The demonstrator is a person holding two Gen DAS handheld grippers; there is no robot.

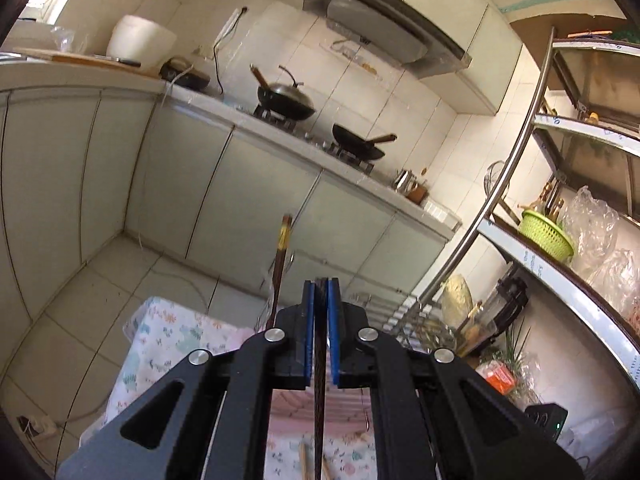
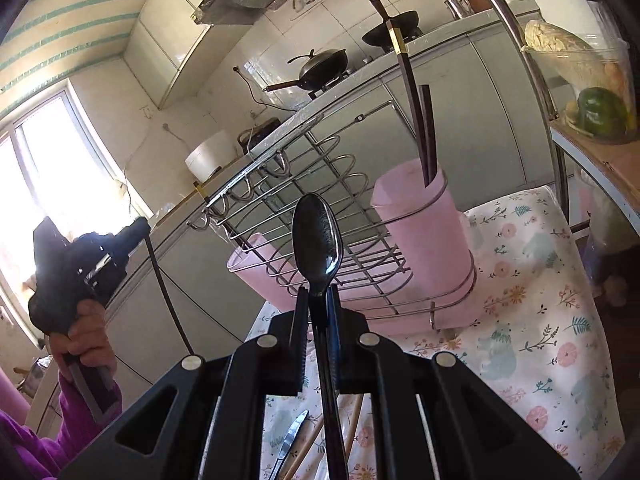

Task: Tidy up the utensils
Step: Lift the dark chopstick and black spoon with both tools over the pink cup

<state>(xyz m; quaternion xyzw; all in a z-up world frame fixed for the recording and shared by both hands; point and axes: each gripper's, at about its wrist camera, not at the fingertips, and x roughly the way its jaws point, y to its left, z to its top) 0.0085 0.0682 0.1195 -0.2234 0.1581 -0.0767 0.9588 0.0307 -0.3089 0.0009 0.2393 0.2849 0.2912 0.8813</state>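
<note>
My left gripper is shut on a dark chopstick that runs down between its blue pads. It also shows in the right wrist view, held up at the left with the chopstick hanging below it. My right gripper is shut on a black spoon, bowl pointing up. Ahead stands a wire rack with two pink cups: the right cup holds two dark chopsticks, the left cup lies lower. Another dark chopstick rises left of my left gripper.
A floral cloth covers the table. Wooden chopsticks and a metal utensil lie on it under my right gripper. A shelf with food bags stands at the right. The kitchen counter with woks is behind.
</note>
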